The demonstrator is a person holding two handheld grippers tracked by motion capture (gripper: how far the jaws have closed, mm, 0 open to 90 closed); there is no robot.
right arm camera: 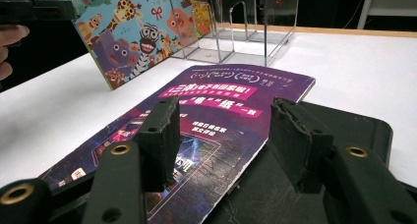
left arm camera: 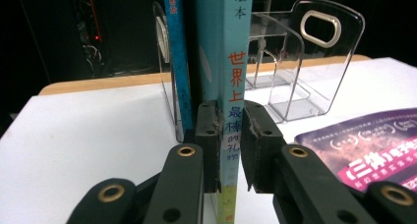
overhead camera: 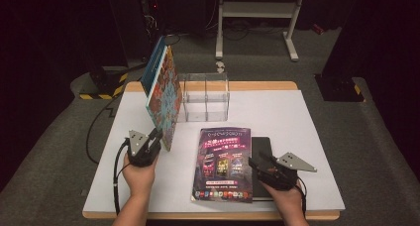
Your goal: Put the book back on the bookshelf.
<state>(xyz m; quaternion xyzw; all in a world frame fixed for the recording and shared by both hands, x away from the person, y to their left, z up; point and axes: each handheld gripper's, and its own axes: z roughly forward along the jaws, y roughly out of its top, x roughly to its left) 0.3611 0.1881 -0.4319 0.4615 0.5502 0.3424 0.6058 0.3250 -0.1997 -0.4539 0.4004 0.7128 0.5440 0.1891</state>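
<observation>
A dark room is sitting all around a white tabletop [overhead camera: 307, 137] with a wooden edge. The left hand-held gripper [overhead camera: 154, 137] is squeezing its two black jaws on the bottom of a tall picture book [overhead camera: 166, 94], right on the light blue spine [left arm camera: 231, 86] with red writing. The book is standing up on its edge and leaning a little. Its cover is showing cartoon animals [right arm camera: 142, 32]. A thinner blue book [left arm camera: 179, 62] is standing just behind the picture book, on the far side from this hand-held gripper. A clear plastic book holder [overhead camera: 205, 97] is sitting just past the picture book, to the right of the left hand-held gripper. The right hand-held gripper [overhead camera: 260, 164] is resting low by the tabletop with its jaws about half open, and it is holding nothing. Between and under its jaws, a purple magazine [overhead camera: 225, 164] is lying flat. A flat black book [right arm camera: 344, 130] is lying under the magazine's edge, right under this hand-held gripper. The two hand-held grippers are well apart, with the magazine lying between them. A person's hand [overhead camera: 138, 174] is holding each one from the near side of the tabletop.
</observation>
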